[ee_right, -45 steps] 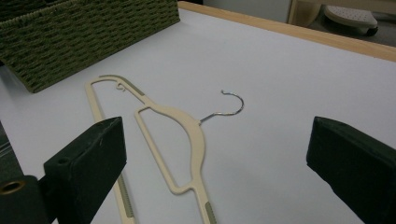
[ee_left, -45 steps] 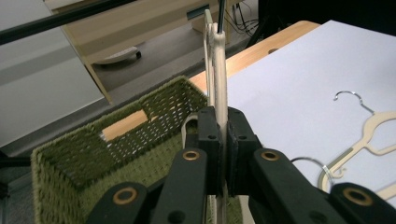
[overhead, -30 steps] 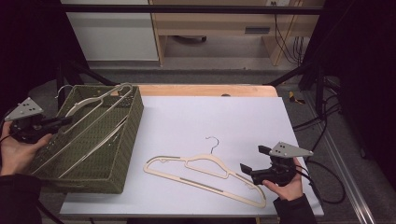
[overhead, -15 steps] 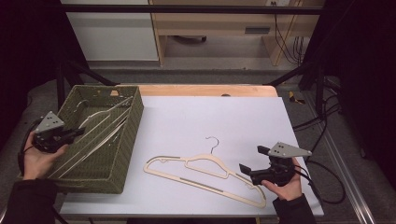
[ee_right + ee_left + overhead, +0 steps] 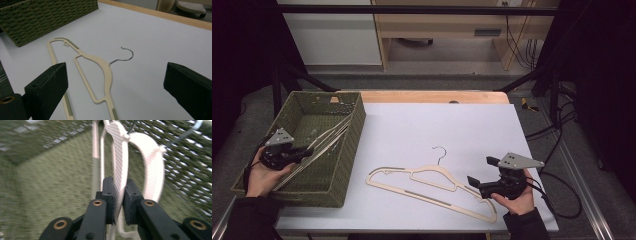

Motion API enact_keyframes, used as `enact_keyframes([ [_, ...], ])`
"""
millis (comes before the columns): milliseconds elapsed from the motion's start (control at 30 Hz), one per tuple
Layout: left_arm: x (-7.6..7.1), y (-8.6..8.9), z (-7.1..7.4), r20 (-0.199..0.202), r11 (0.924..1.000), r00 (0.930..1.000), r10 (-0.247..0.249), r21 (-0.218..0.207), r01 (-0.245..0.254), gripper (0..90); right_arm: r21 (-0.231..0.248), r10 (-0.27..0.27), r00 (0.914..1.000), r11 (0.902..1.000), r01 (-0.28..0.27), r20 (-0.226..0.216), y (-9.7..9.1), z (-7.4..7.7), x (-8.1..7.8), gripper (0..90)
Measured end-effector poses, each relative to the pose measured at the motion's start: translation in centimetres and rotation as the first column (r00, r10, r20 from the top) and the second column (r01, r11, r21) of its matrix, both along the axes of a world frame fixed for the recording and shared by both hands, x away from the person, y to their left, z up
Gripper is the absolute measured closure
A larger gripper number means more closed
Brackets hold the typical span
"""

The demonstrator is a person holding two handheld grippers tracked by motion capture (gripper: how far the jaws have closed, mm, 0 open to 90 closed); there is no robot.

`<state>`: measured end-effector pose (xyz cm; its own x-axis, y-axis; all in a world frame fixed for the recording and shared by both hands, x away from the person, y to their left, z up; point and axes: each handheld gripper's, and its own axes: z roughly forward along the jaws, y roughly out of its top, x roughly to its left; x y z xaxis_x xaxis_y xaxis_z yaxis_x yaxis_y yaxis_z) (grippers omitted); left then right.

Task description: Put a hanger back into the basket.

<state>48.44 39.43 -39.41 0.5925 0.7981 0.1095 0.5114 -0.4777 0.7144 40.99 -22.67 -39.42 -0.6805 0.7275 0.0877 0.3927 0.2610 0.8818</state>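
Note:
A cream hanger (image 5: 428,174) with a wire hook lies flat on the white table top, just left of my right gripper (image 5: 482,171). That gripper hovers open, its jaws wide apart over the hanger (image 5: 100,62). My left gripper (image 5: 308,149) is down inside the green woven basket (image 5: 354,125), at the lower end of several pale hangers (image 5: 329,134) that lean across it. One pale hanger (image 5: 120,152) runs between its jaws (image 5: 119,182), which have just been opening; it rests against one pad with a thin gap at the other.
The basket's mesh walls (image 5: 195,170) close in around the left gripper. A wooden strip (image 5: 432,96) edges the table's far side. Cables (image 5: 562,190) trail off the table's right edge behind the right hand.
My left hand has come down and inward from outside the basket, lowering the hangers from above the rim into it. The right hand and the table hanger have not moved.

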Motion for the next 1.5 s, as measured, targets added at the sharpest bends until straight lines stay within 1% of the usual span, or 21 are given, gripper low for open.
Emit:
enact_keyframes([
  [33,0.0,-0.2,-0.1,-0.018,1.0000,0.9998,-0.007,-0.002,0.007,78.7,0.004,0.001,1.0000,1.0000,-0.001,-0.001,0.1,0.0,0.0,6.6],
  [100,0.0,-0.6,-0.2,-0.026,0.9999,0.9996,-0.011,0.008,0.011,77.2,0.007,0.006,1.0000,1.0000,-0.006,0.002,0.1,0.0,0.0,6.8],
  [200,0.0,-0.6,-0.2,-0.043,0.9999,0.9990,-0.008,-0.013,0.008,74.9,0.006,0.006,1.0000,1.0000,-0.006,0.002,0.1,-0.1,0.0,6.7],
  [233,0.1,-0.5,-0.2,-0.042,0.9998,0.9991,-0.009,-0.019,0.008,73.6,0.004,0.006,1.0000,1.0000,-0.006,0.002,0.1,-0.1,0.0,6.6],
  [267,0.0,-0.5,-0.1,-0.048,0.9996,0.9988,-0.007,-0.029,0.005,70.7,0.004,0.005,1.0000,1.0000,-0.005,0.001,0.2,-0.1,0.0,6.5],
  [333,0.1,-0.5,0.0,-0.044,0.9994,0.9990,-0.001,-0.034,-0.001,65.2,0.003,0.005,1.0000,1.0000,-0.005,0.000,0.2,-0.1,0.0,6.3],
  [433,-0.1,-0.5,0.3,-0.023,0.9988,0.9997,0.003,-0.048,-0.004,59.2,0.003,0.006,1.0000,1.0000,-0.006,-0.001,0.2,-0.1,0.0,6.3],
  [500,-0.2,-0.6,0.7,0.001,0.9975,1.0000,0.002,-0.071,-0.002,54.6,0.003,0.005,1.0000,1.0000,-0.005,0.000,0.2,-0.1,0.0,6.2],
  [567,-0.5,-0.7,1.1,0.020,0.9963,0.9998,0.004,-0.086,-0.002,53.4,0.004,0.005,1.0000,1.0000,-0.005,0.000,0.2,-0.1,0.0,6.3],
  [633,-0.7,-0.8,1.6,0.038,0.9933,0.9993,0.006,-0.115,-0.002,52.1,0.004,0.004,1.0000,1.0000,-0.004,0.000,0.2,-0.1,0.0,6.3],
  [700,-1.0,-0.8,2.3,0.068,0.9909,0.9977,0.005,-0.134,0.004,49.4,0.005,0.005,1.0000,1.0000,-0.005,0.000,0.2,-0.1,0.0,6.3],
  [767,-1.4,-1.1,2.8,0.101,0.9836,0.9948,0.017,-0.180,0.001,46.8,0.005,0.004,1.0000,1.0000,-0.004,0.000,0.2,-0.1,0.0,6.3],
  [800,-1.6,-1.2,3.2,0.118,0.9820,0.9928,0.019,-0.189,0.004,44.4,0.006,0.003,1.0000,1.0000,-0.003,0.000,0.2,-0.1,0.0,6.3],
  [933,-2.5,-2.4,4.6,0.191,0.9664,0.9808,0.037,-0.257,0.013,34.0,0.013,0.005,1.0000,0.9999,-0.005,0.001,0.2,-0.1,0.0,6.5],
  [967,-2.7,-2.8,4.9,0.206,0.9634,0.9779,0.037,-0.267,0.020,31.5,0.013,0.004,1.0000,0.9999,-0.004,0.002,0.3,-0.2,0.1,6.6],
  [1133,-3.6,-5.7,5.9,0.265,0.9585,0.9644,-0.002,-0.274,0.078,17.2,0.006,0.011,0.9999,0.9999,-0.011,0.002,0.4,-0.3,0.1,6.8],
  [1267,-4.2,-8.1,6.3,0.290,0.9413,0.9563,-0.041,-0.310,0.134,12.8,0.001,0.011,0.9999,0.9999,-0.011,0.003,0.5,-0.4,0.2,6.9],
  [1300,-4.4,-8.8,6.2,0.290,0.9355,0.9560,-0.047,-0.323,0.144,12.1,-0.003,0.015,0.9999,0.9999,-0.015,0.003,0.4,-0.4,0.1,6.9],
  [1333,-4.5,-9.5,6.2,0.290,0.9315,0.9553,-0.059,-0.328,0.157,11.4,0.000,0.013,0.9999,0.9999,-0.013,0.001,0.4,-0.3,0.1,6.9],
  [1433,-5.0,-11.5,5.8,0.298,0.9218,0.9499,-0.096,-0.333,0.198,10.2,-0.007,0.014,0.9999,0.9999,-0.014,0.000,0.4,-0.4,0.0,6.8],
  [1500,-5.2,-12.9,5.5,0.295,0.9155,0.9485,-0.116,-0.339,0.217,9.6,-0.012,0.014,0.9999,0.9998,-0.014,0.002,0.4,-0.4,0.0,6.9],
])
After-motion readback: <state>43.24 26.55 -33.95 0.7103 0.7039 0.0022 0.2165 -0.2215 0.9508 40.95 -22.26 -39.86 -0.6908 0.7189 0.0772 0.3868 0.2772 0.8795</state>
